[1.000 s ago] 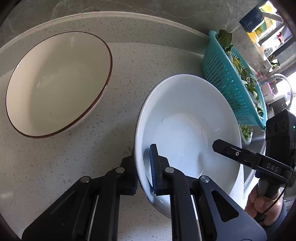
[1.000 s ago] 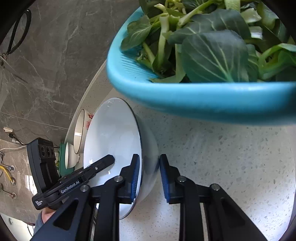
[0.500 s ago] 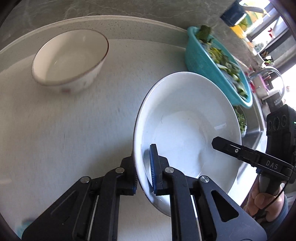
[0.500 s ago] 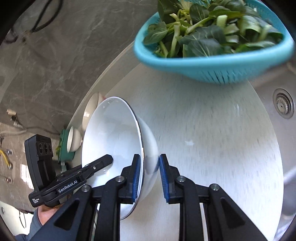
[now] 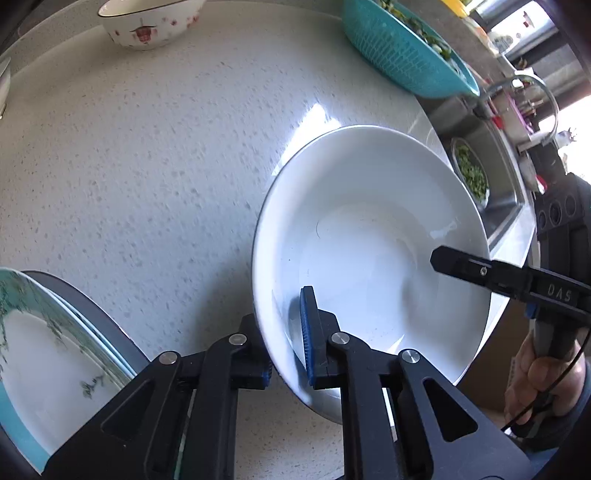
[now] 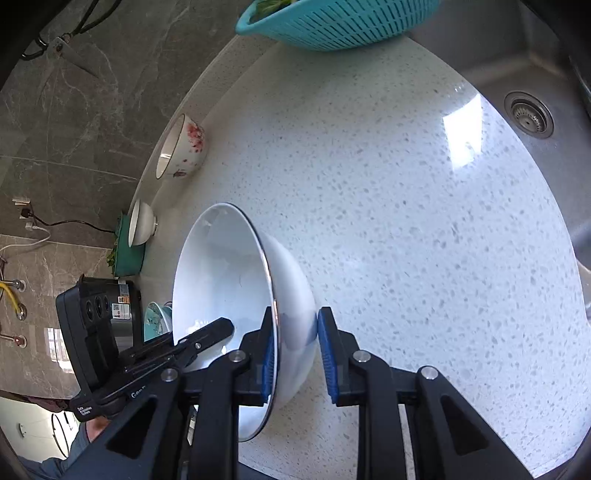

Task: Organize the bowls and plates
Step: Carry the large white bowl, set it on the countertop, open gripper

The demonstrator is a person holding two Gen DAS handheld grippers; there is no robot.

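Observation:
A large white bowl hangs above the speckled counter, held by both grippers on opposite rims. My left gripper is shut on its near rim, one blue pad inside and one outside. My right gripper is shut on the other side of the white bowl. A floral bowl stands at the back by the wall; it also shows in the right wrist view. A stack of plates with a teal rim lies at the lower left, below my left gripper.
A teal colander of greens stands at the back right near the sink. A small white bowl on a green container and a black appliance stand along the wall. The counter edge drops off at the right.
Both grippers have lifted the white bowl and carried it back from the colander and floral bowl, which now look smaller and farther. The plate stack has come into view at the lower left.

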